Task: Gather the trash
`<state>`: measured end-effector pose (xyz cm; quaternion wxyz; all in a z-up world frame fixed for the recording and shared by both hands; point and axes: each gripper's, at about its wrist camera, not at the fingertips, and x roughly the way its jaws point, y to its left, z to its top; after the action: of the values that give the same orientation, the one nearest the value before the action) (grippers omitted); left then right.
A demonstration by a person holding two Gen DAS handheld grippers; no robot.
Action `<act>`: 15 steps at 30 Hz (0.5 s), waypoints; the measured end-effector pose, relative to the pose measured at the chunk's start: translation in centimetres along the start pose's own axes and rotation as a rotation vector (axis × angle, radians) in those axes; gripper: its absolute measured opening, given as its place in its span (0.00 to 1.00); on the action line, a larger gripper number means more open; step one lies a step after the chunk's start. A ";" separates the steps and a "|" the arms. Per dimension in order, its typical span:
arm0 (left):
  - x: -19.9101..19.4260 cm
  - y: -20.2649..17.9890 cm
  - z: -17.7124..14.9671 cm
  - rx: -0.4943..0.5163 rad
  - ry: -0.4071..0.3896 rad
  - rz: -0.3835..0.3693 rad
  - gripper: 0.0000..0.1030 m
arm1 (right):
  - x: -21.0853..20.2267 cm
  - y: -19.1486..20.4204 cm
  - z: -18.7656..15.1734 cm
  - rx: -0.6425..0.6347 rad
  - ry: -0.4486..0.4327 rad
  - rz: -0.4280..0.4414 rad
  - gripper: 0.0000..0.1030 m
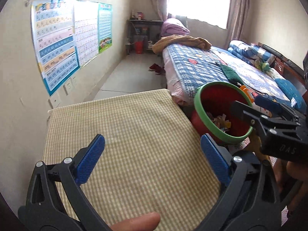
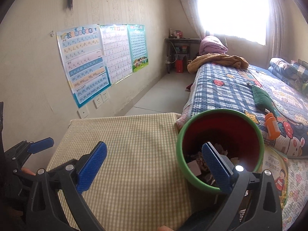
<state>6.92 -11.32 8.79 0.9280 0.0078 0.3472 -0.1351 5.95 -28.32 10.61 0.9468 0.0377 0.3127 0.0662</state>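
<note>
A red trash bin with a green rim stands between the table and the bed, holding scraps of paper trash. My left gripper is open and empty over the yellow checked tablecloth. My right gripper is open and empty, its right finger over the bin's mouth and its left finger over the table. In the left wrist view the right gripper's black body reaches over the bin's rim.
A bed with a blue patterned quilt lies right of the bin. An orange bottle and a green cloth lie on it. A children's book lies by the bin. Posters hang on the left wall.
</note>
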 end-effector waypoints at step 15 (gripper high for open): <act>-2.4 6.4 -8.8 -0.166 -0.039 0.142 0.95 | 1.9 6.6 -5.6 -0.040 0.033 0.010 0.93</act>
<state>1.19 -3.65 3.11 0.9393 -0.0471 0.3376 -0.0398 3.43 -21.30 5.78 0.9418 0.0193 0.3265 0.0777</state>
